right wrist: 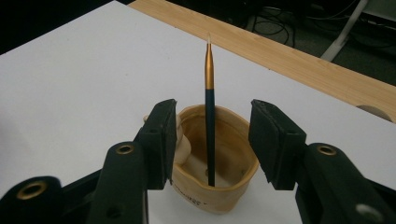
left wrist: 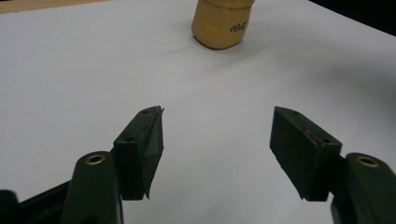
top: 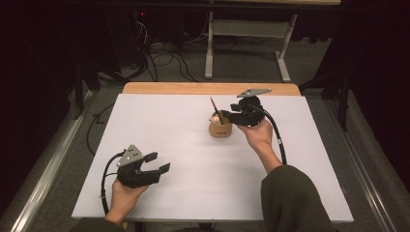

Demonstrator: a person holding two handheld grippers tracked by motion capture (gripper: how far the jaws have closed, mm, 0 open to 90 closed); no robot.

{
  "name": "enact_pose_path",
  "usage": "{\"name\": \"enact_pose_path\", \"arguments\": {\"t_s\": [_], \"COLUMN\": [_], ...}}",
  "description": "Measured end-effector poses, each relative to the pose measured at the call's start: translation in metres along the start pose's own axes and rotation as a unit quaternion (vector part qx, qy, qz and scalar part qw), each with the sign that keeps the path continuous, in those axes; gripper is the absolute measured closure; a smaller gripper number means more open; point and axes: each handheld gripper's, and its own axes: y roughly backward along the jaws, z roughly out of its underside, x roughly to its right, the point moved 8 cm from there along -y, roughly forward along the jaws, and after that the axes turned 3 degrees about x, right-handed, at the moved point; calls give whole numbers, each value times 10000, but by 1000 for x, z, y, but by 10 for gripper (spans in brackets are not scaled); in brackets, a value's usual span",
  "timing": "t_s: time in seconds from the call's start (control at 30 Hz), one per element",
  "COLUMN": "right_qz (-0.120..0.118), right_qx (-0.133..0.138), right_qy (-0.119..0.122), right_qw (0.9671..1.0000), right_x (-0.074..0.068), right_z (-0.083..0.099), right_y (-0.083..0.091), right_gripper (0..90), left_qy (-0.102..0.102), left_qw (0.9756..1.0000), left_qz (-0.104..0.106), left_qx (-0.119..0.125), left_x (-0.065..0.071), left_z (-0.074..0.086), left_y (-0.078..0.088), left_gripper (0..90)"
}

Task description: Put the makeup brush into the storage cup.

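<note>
Between the parted jaws of the right gripper [right wrist: 212, 140] a dark pen [right wrist: 209, 116] stands near upright in the tan cup [right wrist: 224, 186], untouched by either pad; the left gripper [top: 157, 163], also open and empty, sits well apart.

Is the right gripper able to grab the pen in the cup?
Probably yes. The right gripper hangs just over the cup with its jaws open, one on each side of the upright pen. Nothing stands between the pads and the pen.
</note>
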Motion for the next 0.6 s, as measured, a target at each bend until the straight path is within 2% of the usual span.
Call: {"name": "enact_pose_path", "arguments": {"t_s": [0.33,0.6], "right_qz": [-23,-146], "right_qx": [52,92], "right_qy": [8,-20], "right_qw": [10000,9998], "right_x": [1,-1], "right_z": [0,-1], "right_y": [10,18], "right_gripper": [539,527], "left_qy": [-1,15], "left_qw": [10000,10000], "left_qz": [4,2], "left_qx": [2,-1], "left_x": [0,-1], "left_z": [0,0], "left_y": [0,0], "left_gripper": [354,354]}}
